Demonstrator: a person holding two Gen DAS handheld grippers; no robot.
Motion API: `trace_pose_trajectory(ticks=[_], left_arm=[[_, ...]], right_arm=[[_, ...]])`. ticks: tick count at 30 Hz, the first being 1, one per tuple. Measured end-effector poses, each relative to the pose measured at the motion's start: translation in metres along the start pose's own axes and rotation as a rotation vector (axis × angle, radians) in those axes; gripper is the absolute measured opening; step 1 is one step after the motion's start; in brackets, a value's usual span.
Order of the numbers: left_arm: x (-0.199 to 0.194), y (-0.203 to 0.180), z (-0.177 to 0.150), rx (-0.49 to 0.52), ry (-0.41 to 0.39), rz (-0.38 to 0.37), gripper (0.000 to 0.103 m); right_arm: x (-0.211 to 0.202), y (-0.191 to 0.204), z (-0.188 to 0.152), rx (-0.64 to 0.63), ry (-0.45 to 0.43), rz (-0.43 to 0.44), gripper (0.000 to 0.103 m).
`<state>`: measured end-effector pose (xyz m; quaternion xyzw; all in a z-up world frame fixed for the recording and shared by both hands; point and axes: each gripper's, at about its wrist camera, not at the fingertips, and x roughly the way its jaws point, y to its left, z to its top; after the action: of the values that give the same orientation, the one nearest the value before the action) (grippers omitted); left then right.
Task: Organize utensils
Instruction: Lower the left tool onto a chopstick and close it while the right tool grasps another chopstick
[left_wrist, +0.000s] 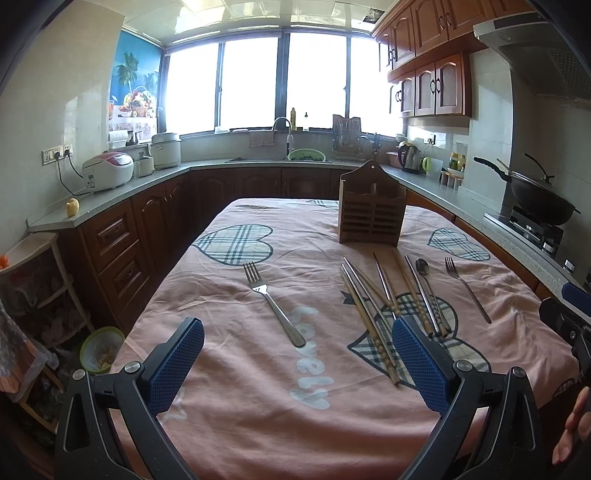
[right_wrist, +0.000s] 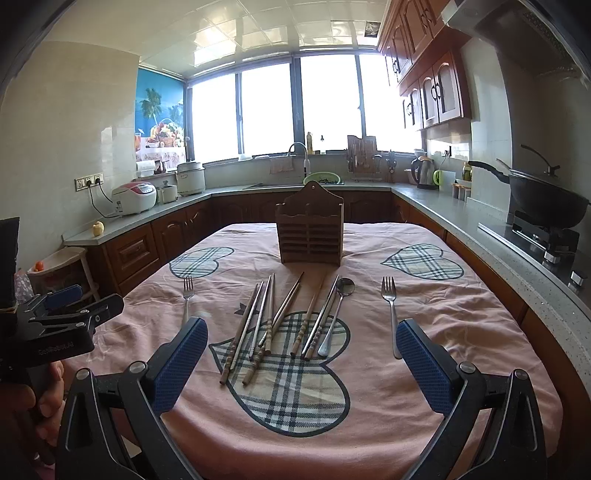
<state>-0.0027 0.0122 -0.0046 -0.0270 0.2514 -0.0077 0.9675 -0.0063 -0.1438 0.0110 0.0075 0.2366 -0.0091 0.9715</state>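
A brown wooden utensil holder (left_wrist: 371, 214) (right_wrist: 311, 232) stands upright at the far middle of the pink tablecloth (left_wrist: 258, 406) (right_wrist: 369, 424). Several chopsticks (left_wrist: 373, 325) (right_wrist: 266, 325), wooden and metal, lie side by side before it. A spoon (left_wrist: 424, 273) (right_wrist: 338, 314) lies to their right. One fork (left_wrist: 275, 302) (right_wrist: 186, 299) lies left of them, another fork (left_wrist: 467, 290) (right_wrist: 391, 314) right. My left gripper (left_wrist: 297, 336) is open and empty above the near left of the table. My right gripper (right_wrist: 301, 336) is open and empty, hovering short of the chopsticks.
Kitchen counters (left_wrist: 122, 192) (right_wrist: 517, 258) wrap around the table. A wok (right_wrist: 543, 201) sits on the stove at right, rice cookers (left_wrist: 109, 171) at left, a sink (left_wrist: 306, 157) under the window. The other gripper shows at each view's edge (left_wrist: 569, 314) (right_wrist: 62, 317).
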Motion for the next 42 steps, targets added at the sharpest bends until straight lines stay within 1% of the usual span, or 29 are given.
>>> trace_pose_trajectory(ticks=[2,6,9,14,16,18,20,22,23,25,28,31,34,39,42], left_arm=[[0.011,0.005,0.008,-0.023,0.038,-0.024,0.102],[0.04,0.01,0.025,-0.029,0.109,-0.026,0.102],[0.064,0.011,0.036,-0.027,0.166,-0.037,0.098],[0.103,0.01,0.057,-0.018,0.225,-0.045,0.094],[0.117,0.008,0.065,-0.014,0.242,-0.044,0.092],[0.132,0.006,0.071,-0.009,0.258,-0.048,0.089],[0.146,0.004,0.076,-0.007,0.276,-0.046,0.084],[0.163,0.004,0.08,-0.012,0.293,-0.049,0.082],[0.17,0.004,0.082,-0.016,0.303,-0.052,0.08],[0.185,0.002,0.085,-0.017,0.323,-0.053,0.078],[0.205,-0.001,0.091,-0.017,0.347,-0.063,0.073],[0.224,-0.005,0.097,-0.011,0.363,-0.069,0.07],[0.243,-0.01,0.101,0.0,0.385,-0.074,0.069],[0.277,-0.019,0.103,0.02,0.439,-0.088,0.061],[0.297,-0.021,0.102,0.017,0.475,-0.096,0.057]], right_arm=[[0.007,-0.005,0.002,0.008,0.016,0.005,0.103],[0.026,-0.015,0.008,0.031,0.052,0.012,0.103],[0.042,-0.023,0.013,0.05,0.082,0.015,0.102],[0.072,-0.035,0.022,0.083,0.127,0.023,0.1],[0.085,-0.039,0.027,0.086,0.148,0.019,0.094],[0.1,-0.043,0.03,0.087,0.167,0.013,0.091],[0.114,-0.048,0.032,0.099,0.187,0.016,0.083],[0.129,-0.051,0.035,0.111,0.209,0.02,0.071],[0.136,-0.053,0.037,0.117,0.22,0.024,0.068],[0.15,-0.055,0.04,0.126,0.238,0.037,0.059],[0.171,-0.057,0.044,0.142,0.273,0.057,0.05],[0.192,-0.056,0.048,0.148,0.304,0.076,0.045],[0.211,-0.055,0.051,0.153,0.331,0.09,0.044],[0.242,-0.058,0.052,0.182,0.381,0.113,0.039],[0.258,-0.061,0.051,0.192,0.407,0.116,0.039]])
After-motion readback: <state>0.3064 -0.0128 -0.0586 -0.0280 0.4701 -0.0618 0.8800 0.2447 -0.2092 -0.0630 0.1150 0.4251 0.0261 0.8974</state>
